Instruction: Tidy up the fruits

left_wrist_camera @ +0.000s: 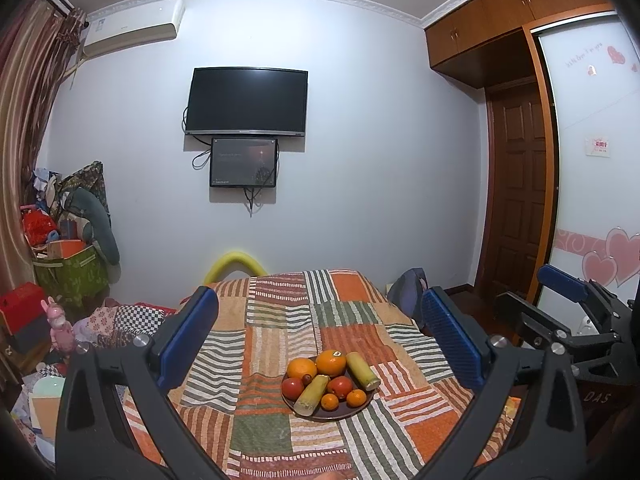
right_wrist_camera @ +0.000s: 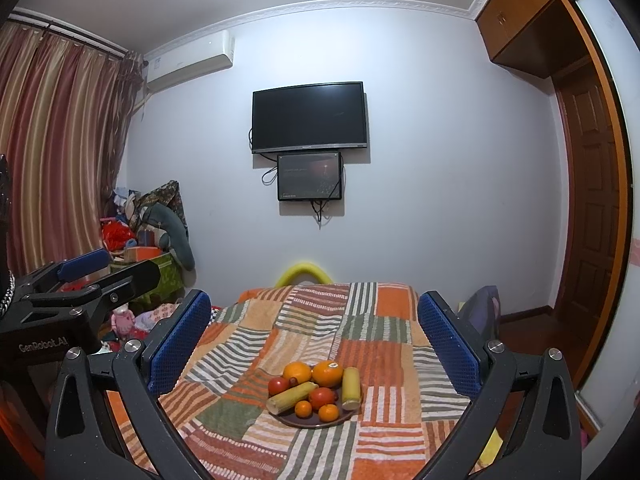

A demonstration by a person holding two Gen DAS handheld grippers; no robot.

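A dark plate sits on the patchwork bedspread, piled with fruit. On it lie two large oranges, two red round fruits, two small mandarins, two yellow-green stalk pieces and a small dark red fruit. My left gripper hovers open above and before the plate, holding nothing. In the right wrist view the same plate lies ahead, oranges at its back. My right gripper is also open and empty, well short of the fruit.
The bed runs to a white wall with a television and a small screen below it. Clutter and bags pile at the left by the curtain. A wooden door and wardrobe stand right. Each gripper shows beside the other.
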